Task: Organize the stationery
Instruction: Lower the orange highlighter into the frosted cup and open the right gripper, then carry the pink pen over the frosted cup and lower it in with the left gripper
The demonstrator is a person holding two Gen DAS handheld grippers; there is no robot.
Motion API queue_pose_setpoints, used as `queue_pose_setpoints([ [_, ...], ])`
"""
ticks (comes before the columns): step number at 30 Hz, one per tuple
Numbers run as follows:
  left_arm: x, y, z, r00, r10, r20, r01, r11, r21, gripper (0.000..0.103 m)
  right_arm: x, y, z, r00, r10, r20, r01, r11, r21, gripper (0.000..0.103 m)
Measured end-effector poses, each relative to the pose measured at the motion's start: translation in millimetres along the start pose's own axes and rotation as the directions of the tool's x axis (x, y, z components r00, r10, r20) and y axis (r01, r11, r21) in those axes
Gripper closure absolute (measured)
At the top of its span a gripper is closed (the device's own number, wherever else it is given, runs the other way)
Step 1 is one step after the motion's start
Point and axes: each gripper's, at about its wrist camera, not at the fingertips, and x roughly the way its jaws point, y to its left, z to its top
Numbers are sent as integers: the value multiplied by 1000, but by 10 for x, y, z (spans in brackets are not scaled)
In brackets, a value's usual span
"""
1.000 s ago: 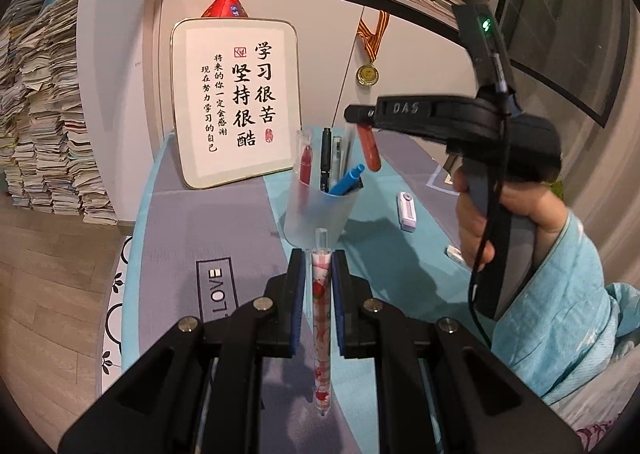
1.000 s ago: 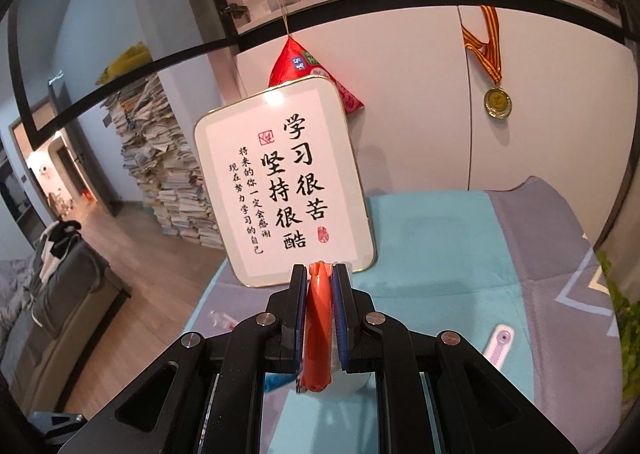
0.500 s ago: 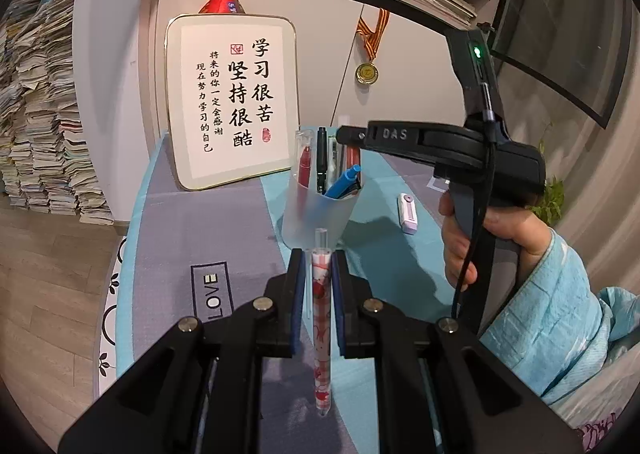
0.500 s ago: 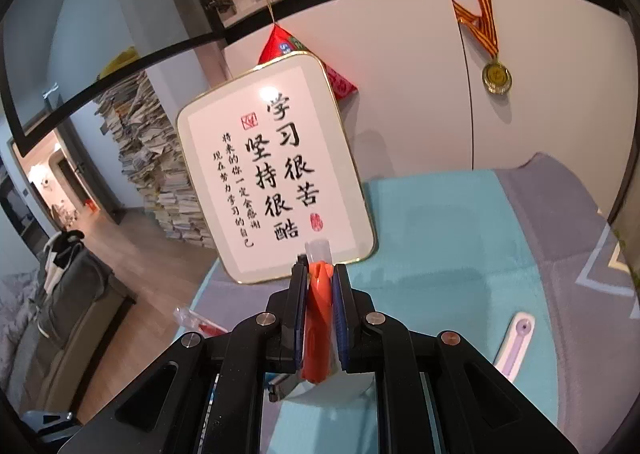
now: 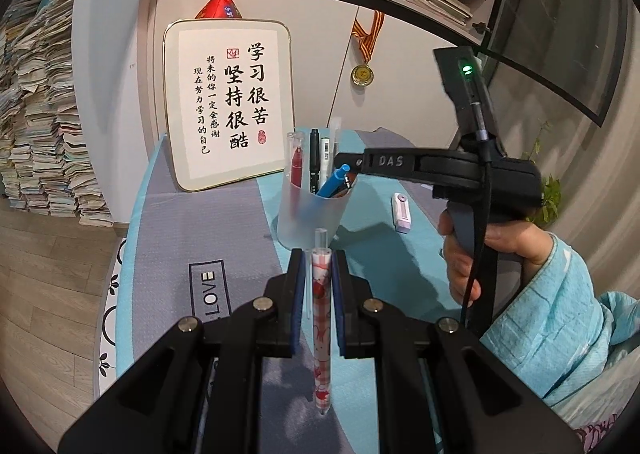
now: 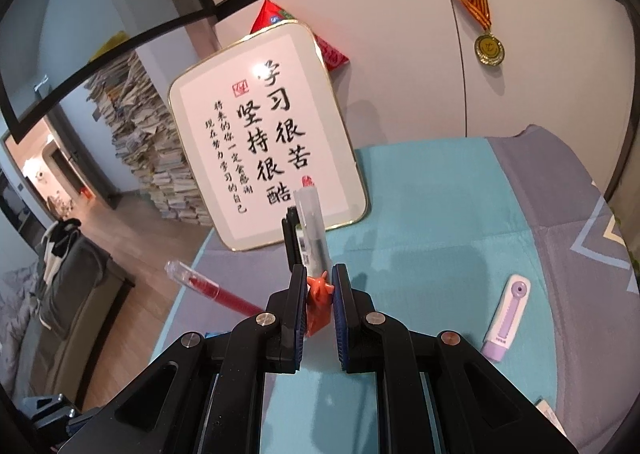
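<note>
Table (image 5: 224, 222), lower frame: cloth-covered. Pen cup (image 5: 310, 210), centre: crowded. Right tongs (image 6: 319, 294) pinch orange pen (image 6: 318, 304) over its rim; left tongs (image 5: 319, 282) pinch patterned pen (image 5: 322, 318), bottom centre. Risk: pen snags standing pens, tipping cup.

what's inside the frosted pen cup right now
The frosted pen cup holds a red pen, black pen, white pen and blue pen. Its wall hides their lower ends.

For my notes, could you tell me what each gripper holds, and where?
Left gripper: patterned pen, gripped near its top. Right gripper: orange pen, pinched at its upper end.
</note>
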Motion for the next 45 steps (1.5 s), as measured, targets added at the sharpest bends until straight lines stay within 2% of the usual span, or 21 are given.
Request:
queue_pose_setpoints([
  [3, -22, -15, -3, 1000, 3, 1, -3, 1000, 3, 92, 18, 35, -24, 1000, 8, -25, -8, 1000, -9, 89],
  [14, -97, -80, 33, 1000, 7, 19, -7, 1000, 14, 92, -295, -94, -65, 999, 34, -9, -33, 998, 57, 89],
  [23, -172, -263, 142, 999, 10, 50, -12, 999, 52, 92, -647, -246, -291, 999, -18, -30, 20, 998, 64, 88],
  [28, -191, -340, 386, 995, 31, 97, -37, 997, 62, 92, -786, -361, -498, 994, -87, -64, 89, 996, 27, 88],
  [37, -168, -513, 945, 976, 47, 213, -63, 996, 67, 92, -960, -423, -868, 988, -120, -97, 113, 991, -71, 88],
  [45, 214, -408, 1185, 970, 147, 196, -154, 988, 21, 92, -1039, -543, -957, 989, -119, -91, 114, 992, -56, 88],
])
